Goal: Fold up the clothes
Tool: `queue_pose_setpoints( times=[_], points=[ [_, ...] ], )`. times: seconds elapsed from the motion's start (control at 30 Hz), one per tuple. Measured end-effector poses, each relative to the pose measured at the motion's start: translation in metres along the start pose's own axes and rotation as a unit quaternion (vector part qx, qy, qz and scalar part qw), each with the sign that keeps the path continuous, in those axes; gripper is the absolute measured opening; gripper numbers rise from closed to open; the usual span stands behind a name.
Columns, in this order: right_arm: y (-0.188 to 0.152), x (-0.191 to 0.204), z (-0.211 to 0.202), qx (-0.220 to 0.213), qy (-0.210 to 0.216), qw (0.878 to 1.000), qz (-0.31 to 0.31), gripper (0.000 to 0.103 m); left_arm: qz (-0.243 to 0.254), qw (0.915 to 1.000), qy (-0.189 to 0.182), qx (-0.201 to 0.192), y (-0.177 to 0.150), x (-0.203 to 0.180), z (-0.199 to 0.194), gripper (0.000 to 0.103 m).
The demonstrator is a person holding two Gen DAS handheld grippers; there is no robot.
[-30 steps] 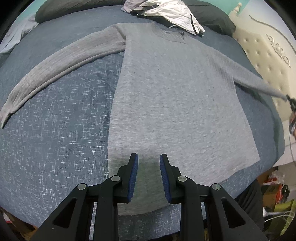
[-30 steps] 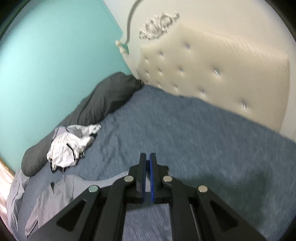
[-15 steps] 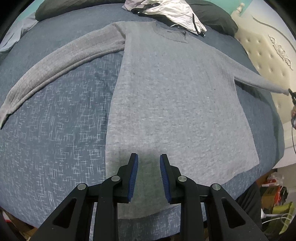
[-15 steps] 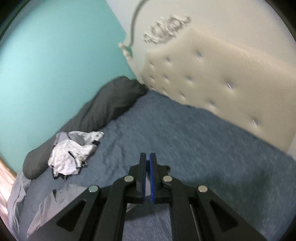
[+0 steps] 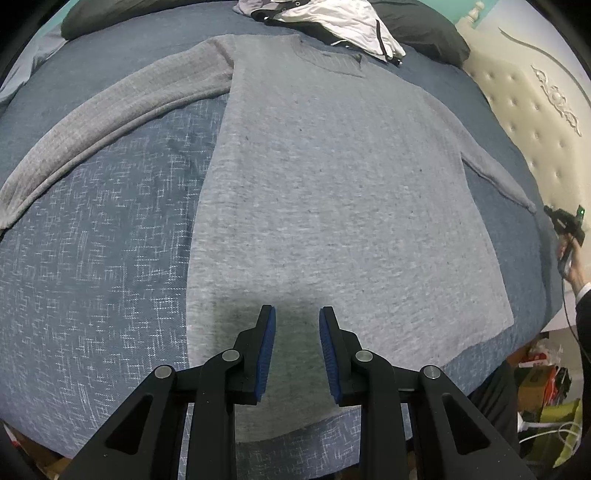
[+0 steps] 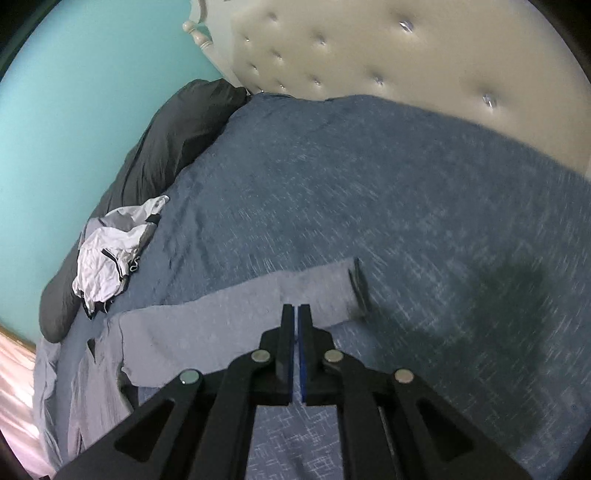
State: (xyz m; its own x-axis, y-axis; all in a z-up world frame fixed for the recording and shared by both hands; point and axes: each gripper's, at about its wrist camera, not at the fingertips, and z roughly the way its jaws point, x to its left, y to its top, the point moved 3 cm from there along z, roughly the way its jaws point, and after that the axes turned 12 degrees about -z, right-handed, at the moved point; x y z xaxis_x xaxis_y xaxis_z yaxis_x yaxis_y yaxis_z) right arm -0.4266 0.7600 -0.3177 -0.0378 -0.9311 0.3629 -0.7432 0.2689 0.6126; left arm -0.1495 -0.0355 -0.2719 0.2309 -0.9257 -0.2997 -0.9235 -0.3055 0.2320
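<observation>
Grey sweater (image 5: 332,206) lies flat across the middle of the frame on the blue bedspread (image 5: 92,258), both sleeves spread wide, no fold made yet, so it's all still to do. Left gripper (image 5: 297,332) hovers over the hem at lower centre, jaws partly apart, empty. Right gripper (image 6: 296,321) is pinched shut on nothing above the right sleeve (image 6: 258,299).

Sweater (image 5: 332,192) flat on bed (image 5: 110,258), crumpled garment (image 5: 340,22) beyond its collar, headboard (image 5: 535,118) rightward.
</observation>
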Motion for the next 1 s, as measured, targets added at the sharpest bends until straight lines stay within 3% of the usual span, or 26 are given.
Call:
queue_pose_setpoints(
  times=[0.07,0.13,0.27,0.33,0.43,0.5,0.63,0.67,0.83,1.0],
  points=[
    [-0.004,-0.011,0.003,-0.001,-0.001,1.0,0.02,0.007,0.0,1.0,0.0,0.0,0.0,-0.002,-0.001,0.027],
    [-0.009,-0.02,0.007,0.004,-0.004,0.999,0.043,0.022,-0.001,1.0,0.0,0.0,0.001,-0.003,-0.002,0.027],
    [-0.015,-0.031,0.016,0.003,0.012,0.997,0.075,0.032,-0.001,1.0,0.004,0.0,0.003,-0.004,-0.002,0.027],
    [-0.017,-0.033,0.022,0.004,0.012,0.996,0.088,0.043,-0.002,1.0,0.007,0.0,0.004,-0.005,-0.003,0.027],
    [-0.02,-0.031,0.032,0.006,0.007,0.996,0.092,0.043,-0.003,0.9999,0.012,0.001,0.004,-0.005,-0.005,0.027],
    [-0.02,-0.029,0.038,0.001,-0.007,0.997,0.081,0.041,-0.004,0.9999,0.014,0.0,0.005,-0.004,-0.007,0.027],
    [-0.019,-0.029,0.043,-0.012,-0.024,0.996,0.079,0.008,-0.008,0.9997,0.021,-0.001,0.008,0.001,-0.009,0.027],
    [-0.018,-0.029,0.042,-0.018,-0.025,0.997,0.078,0.006,-0.01,0.9997,0.023,0.0,0.008,0.002,-0.009,0.027],
    [-0.007,-0.027,0.036,-0.038,-0.033,0.998,0.047,0.003,-0.013,0.9996,0.026,0.004,0.01,0.004,-0.002,0.027],
    [0.0,-0.033,0.028,-0.052,-0.058,0.995,0.057,0.003,-0.012,0.9996,0.024,0.005,0.012,0.002,0.001,0.027]
  ],
)
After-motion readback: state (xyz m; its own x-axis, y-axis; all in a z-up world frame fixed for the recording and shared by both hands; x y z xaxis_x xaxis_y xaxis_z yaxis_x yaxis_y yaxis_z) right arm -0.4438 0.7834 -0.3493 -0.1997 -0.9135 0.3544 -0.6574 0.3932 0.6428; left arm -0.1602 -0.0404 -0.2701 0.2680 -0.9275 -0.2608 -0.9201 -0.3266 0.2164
